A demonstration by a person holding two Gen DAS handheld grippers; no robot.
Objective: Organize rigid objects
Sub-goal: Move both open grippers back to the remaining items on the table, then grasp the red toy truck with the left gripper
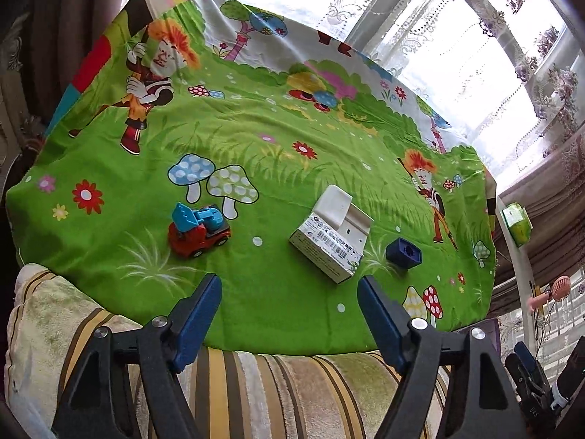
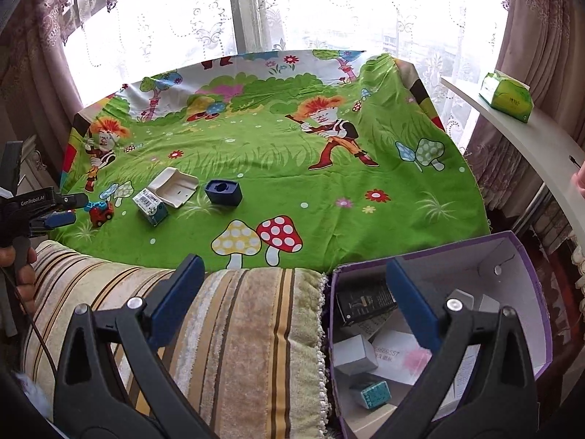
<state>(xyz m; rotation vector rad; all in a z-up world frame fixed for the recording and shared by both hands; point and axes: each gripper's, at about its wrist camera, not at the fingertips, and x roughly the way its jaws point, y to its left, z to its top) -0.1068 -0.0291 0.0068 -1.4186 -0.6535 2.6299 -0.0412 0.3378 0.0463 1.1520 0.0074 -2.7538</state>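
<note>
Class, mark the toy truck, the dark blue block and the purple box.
toy truck [image 1: 197, 234]: left wrist view, red cab.
dark blue block [image 1: 403, 253]: left wrist view, front face.
purple box [image 2: 526, 256]: right wrist view, far wall.

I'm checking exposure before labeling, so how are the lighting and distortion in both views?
Left wrist view: the lace-curtained window is blown out and the green cartoon-print cloth bulges from fisheye. Right wrist view: same window glare, and the purple cardboard box stays evenly lit.

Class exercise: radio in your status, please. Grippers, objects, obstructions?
Left gripper open, empty. Right gripper open beside purple box. Toy truck, carton, blue block still on cloth. Nothing obstructing.
</note>
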